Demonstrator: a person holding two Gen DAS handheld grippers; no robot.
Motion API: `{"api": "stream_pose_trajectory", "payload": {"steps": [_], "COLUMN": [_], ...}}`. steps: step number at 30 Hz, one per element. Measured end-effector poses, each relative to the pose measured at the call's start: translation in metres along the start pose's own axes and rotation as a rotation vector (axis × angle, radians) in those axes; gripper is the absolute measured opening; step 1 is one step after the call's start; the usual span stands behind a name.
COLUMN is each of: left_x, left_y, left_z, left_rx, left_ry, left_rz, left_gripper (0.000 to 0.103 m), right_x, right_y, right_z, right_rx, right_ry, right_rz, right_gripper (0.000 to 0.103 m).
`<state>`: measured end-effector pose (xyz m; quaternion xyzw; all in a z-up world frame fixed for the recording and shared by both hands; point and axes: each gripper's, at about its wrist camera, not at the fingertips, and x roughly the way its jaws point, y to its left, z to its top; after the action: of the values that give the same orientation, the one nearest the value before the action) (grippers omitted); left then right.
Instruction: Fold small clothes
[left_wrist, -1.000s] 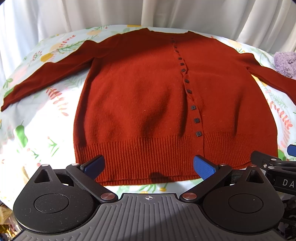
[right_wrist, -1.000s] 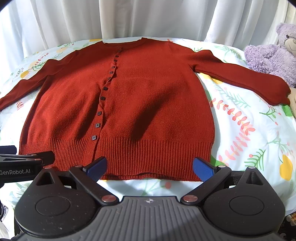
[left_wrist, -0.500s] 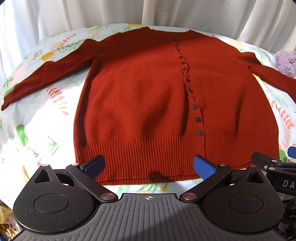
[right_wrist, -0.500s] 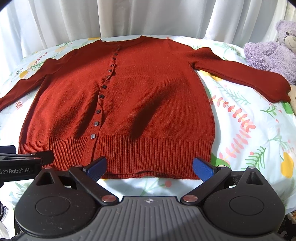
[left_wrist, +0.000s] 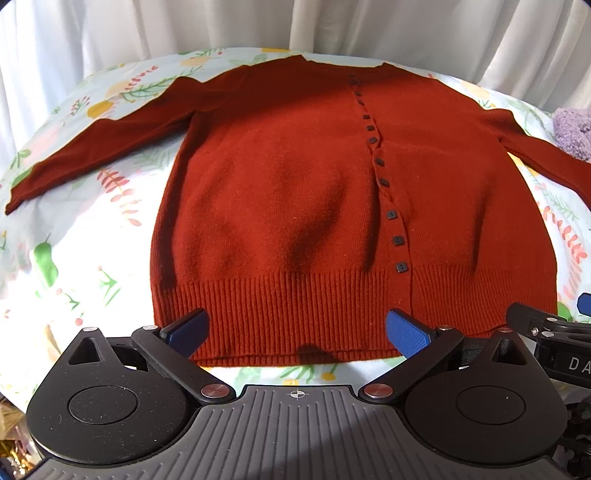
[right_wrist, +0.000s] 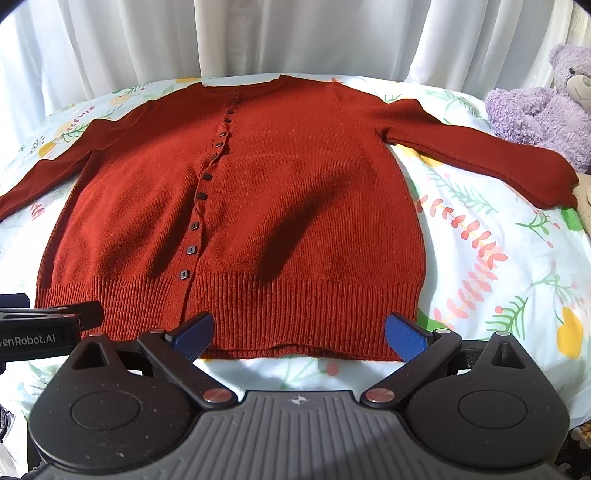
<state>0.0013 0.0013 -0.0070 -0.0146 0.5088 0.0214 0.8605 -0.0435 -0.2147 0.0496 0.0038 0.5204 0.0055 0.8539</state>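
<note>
- I see the red cardigan (left_wrist: 295, 206) spread flat, buttoned.
- My left gripper (left_wrist: 297, 330) hangs at its hem, fingers apart, empty.
- My right gripper (right_wrist: 299, 334) likewise.

White pleated curtains (right_wrist: 295, 37) hang behind a bed covered by a floral-printed sheet (right_wrist: 498, 266), daylight filtering through.

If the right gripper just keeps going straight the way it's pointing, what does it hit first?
Most likely the ribbed hem of the red cardigan, which lies right ahead of the open right gripper; depth is hard to judge.
</note>
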Motion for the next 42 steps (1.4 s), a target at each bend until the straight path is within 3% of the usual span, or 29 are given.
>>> {"api": "stream_pose_trajectory", "payload": {"steps": [42], "left_x": [0.0092], "left_y": [0.003], "left_z": [0.0049], "left_rx": [-0.023], "left_ry": [0.042], "left_rz": [-0.011], "left_gripper": [0.103], "right_x": [0.0023], "right_y": [-0.0064], "right_z": [0.0], "right_rx": [0.029], "right_ry": [-0.002], "right_rz": [0.047], "right_gripper": [0.099]}}
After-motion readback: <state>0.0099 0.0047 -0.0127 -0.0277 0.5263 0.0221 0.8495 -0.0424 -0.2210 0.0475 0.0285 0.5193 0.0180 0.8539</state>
